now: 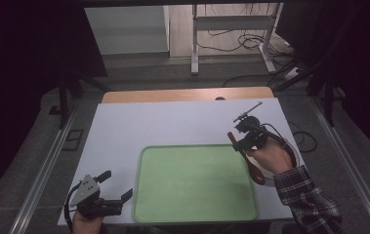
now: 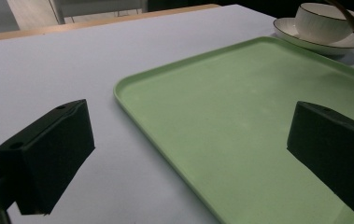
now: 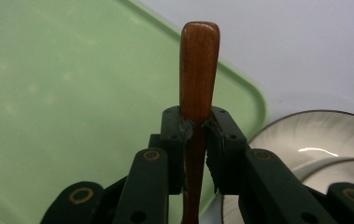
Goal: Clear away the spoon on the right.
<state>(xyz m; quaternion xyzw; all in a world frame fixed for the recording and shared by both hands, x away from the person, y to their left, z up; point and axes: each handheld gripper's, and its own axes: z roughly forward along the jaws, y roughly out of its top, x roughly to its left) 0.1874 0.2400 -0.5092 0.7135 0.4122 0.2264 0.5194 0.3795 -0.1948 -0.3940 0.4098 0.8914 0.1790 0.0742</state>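
A reddish-brown wooden spoon (image 1: 251, 163) hangs over the right edge of the green tray (image 1: 192, 195). My right gripper (image 1: 242, 141) is shut on its handle. In the right gripper view the handle (image 3: 199, 65) sticks up past the clamped pads, with the tray (image 3: 62, 93) below it. A white cup (image 2: 325, 21) stands on a white saucer (image 2: 300, 39) beyond the tray's far right corner. The saucer's rim (image 3: 305, 126) lies just right of my right gripper (image 3: 198, 122). My left gripper (image 1: 115, 186) rests at the table's front left, open and holding nothing, its jaws spanning the tray's near edge (image 2: 165, 135).
The white table top (image 1: 163, 122) ends in a wooden strip (image 1: 187, 94) at the far side. Behind the table stand a metal frame (image 1: 231, 34) and loose cables on the floor. A checked sleeve (image 1: 304, 200) comes in at the bottom right.
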